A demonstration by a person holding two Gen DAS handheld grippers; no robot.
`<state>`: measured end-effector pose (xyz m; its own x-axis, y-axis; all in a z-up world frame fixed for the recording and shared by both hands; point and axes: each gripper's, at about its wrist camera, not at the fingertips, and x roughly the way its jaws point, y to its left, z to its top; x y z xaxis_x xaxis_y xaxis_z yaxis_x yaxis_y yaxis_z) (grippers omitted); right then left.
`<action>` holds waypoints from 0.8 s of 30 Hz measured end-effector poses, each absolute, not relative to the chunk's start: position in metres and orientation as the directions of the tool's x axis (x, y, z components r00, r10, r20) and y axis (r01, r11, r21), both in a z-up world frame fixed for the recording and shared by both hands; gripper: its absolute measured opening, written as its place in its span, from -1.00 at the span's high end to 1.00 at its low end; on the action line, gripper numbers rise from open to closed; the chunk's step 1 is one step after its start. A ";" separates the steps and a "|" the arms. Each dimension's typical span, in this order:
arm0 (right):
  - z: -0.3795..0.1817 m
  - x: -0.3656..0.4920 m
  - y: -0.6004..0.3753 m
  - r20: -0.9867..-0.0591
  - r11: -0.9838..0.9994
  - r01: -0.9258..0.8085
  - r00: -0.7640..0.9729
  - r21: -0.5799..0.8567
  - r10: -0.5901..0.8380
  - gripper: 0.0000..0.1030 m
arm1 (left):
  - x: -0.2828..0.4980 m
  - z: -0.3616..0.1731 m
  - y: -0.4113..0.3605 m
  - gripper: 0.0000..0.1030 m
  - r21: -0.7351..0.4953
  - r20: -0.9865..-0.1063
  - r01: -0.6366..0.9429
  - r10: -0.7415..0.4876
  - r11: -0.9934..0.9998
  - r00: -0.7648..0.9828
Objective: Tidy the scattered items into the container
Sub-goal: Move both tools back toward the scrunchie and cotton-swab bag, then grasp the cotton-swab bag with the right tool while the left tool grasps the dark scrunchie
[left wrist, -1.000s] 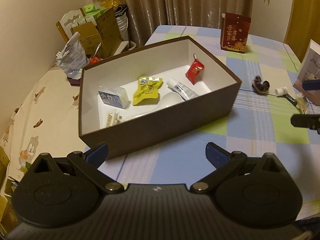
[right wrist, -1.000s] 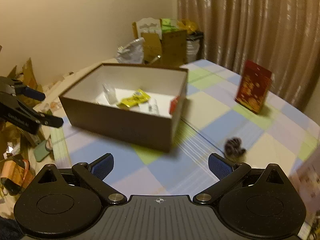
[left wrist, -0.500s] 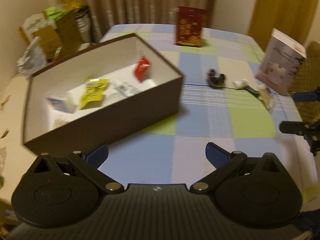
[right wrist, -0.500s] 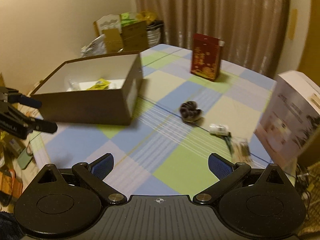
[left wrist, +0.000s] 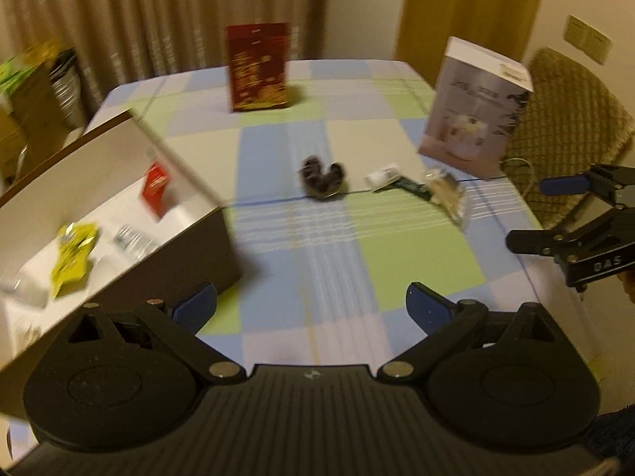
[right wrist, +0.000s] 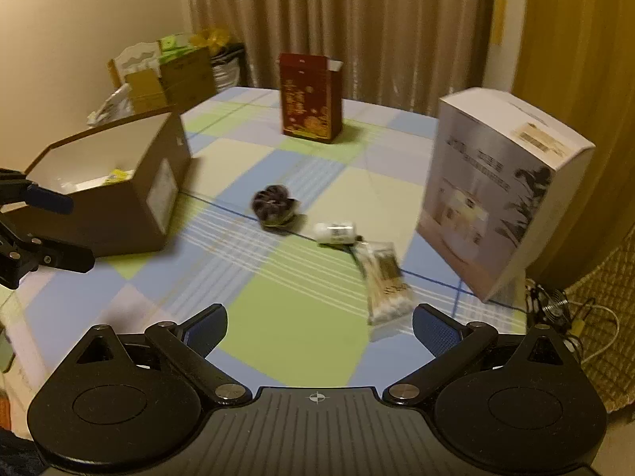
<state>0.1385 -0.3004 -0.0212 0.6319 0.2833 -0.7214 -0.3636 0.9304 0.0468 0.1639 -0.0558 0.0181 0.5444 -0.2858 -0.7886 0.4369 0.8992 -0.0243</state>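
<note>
The brown box point(left wrist: 186, 238) is sitting at the left side of the checked table point(left wrist: 397, 261), its long axis running from the near left toward the far middle, open top showing a yellow packet point(left wrist: 73, 254), a red sachet point(left wrist: 155, 188) and what may be a small tube point(left wrist: 133, 240), though blur is softening them. Three loose items are lying in a row across the table's middle: a dark scrunchie point(right wrist: 274, 208), just right of it a small white bottle point(right wrist: 335, 232) lying on its side with its long axis roughly left to right, and a clear pack of cotton swabs point(right wrist: 387, 283) whose long axis is pointing toward the right tongs point(right wrist: 319, 329). Those tongs are hovering spread wide and empty just short of the pack. The left tongs point(left wrist: 311, 307) are likewise gaping and empty, near the box's end wall. A red carton point(right wrist: 309, 97) and a white carton point(right wrist: 500, 194) are standing upright behind.
</note>
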 end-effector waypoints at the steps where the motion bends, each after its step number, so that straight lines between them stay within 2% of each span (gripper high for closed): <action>1: -0.023 0.140 -0.304 -0.722 0.932 -0.358 0.633 0.048 0.280 -1.00 | 0.168 0.016 -0.062 -0.93 -0.023 -0.790 0.456 -0.296 0.890 0.537; 9: -0.041 0.169 -0.317 -0.727 0.936 -0.351 0.637 0.022 0.256 -1.00 | 0.207 -0.001 -0.096 -0.90 -0.006 -0.804 0.545 -0.328 0.839 0.497; 10: -0.045 0.174 -0.319 -0.731 0.935 -0.353 0.633 0.023 0.256 -0.91 | 0.213 -0.003 -0.099 -0.89 -0.002 -0.805 0.551 -0.328 0.835 0.494; 11: -0.048 0.179 -0.320 -0.734 0.933 -0.358 0.626 0.028 0.262 -0.65 | 0.219 -0.005 -0.102 -0.89 0.002 -0.806 0.558 -0.330 0.830 0.492; 12: -0.052 0.185 -0.322 -0.738 0.934 -0.355 0.623 0.030 0.260 -0.60 | 0.225 -0.007 -0.104 -0.88 0.005 -0.806 0.565 -0.331 0.825 0.491; 20: -0.085 0.232 -0.329 -0.759 0.927 -0.374 0.595 0.028 0.264 -0.57 | 0.271 -0.029 -0.125 -0.84 0.015 -0.826 0.583 -0.318 0.813 0.465; 21: -0.088 0.238 -0.329 -0.764 0.924 -0.382 0.586 0.035 0.271 -0.36 | 0.275 -0.033 -0.128 -0.84 0.014 -0.830 0.584 -0.316 0.812 0.460; 22: -0.093 0.244 -0.329 -0.771 0.919 -0.392 0.571 0.046 0.283 -0.26 | 0.280 -0.037 -0.130 -0.84 0.013 -0.835 0.585 -0.313 0.811 0.452; 24: -0.101 0.254 -0.329 -0.780 0.916 -0.397 0.553 0.062 0.293 -0.22 | 0.287 -0.044 -0.134 -0.84 0.010 -0.846 0.583 -0.304 0.813 0.439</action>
